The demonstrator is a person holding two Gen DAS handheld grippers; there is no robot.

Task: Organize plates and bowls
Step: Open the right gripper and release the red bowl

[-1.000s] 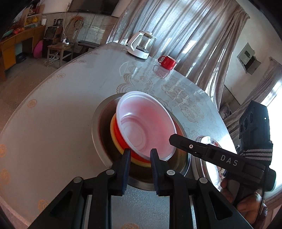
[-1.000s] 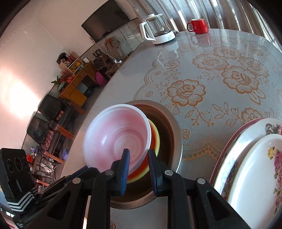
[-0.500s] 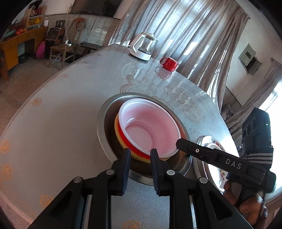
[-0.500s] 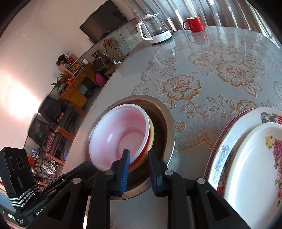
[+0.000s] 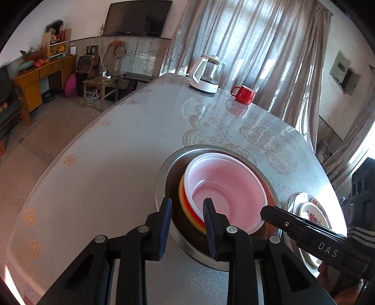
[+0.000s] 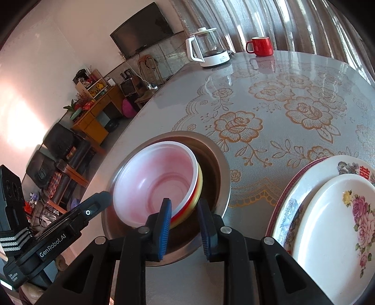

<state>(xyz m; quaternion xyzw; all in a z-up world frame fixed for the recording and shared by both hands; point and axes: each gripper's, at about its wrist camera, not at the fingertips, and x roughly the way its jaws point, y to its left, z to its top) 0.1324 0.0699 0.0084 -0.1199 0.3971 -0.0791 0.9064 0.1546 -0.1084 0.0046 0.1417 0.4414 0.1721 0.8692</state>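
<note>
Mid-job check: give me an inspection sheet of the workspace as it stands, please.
Surface: round table under a glossy floral cover.
Job's things: white bowl nested on red and yellow bowls inside a metal basin; two floral plates stacked beside it.
Clutter: glass kettle, red mug at the far edge.
Grippers: left claw and right claw both opening, straddling the bowls' near rims, pads not pressing.
Cables: cords by a chair.
Surroundings: wall TV, curtains, wooden cabinet.

Black left gripper (image 5: 186, 225) with blue pads (image 5: 165, 225), silver screws.
</note>
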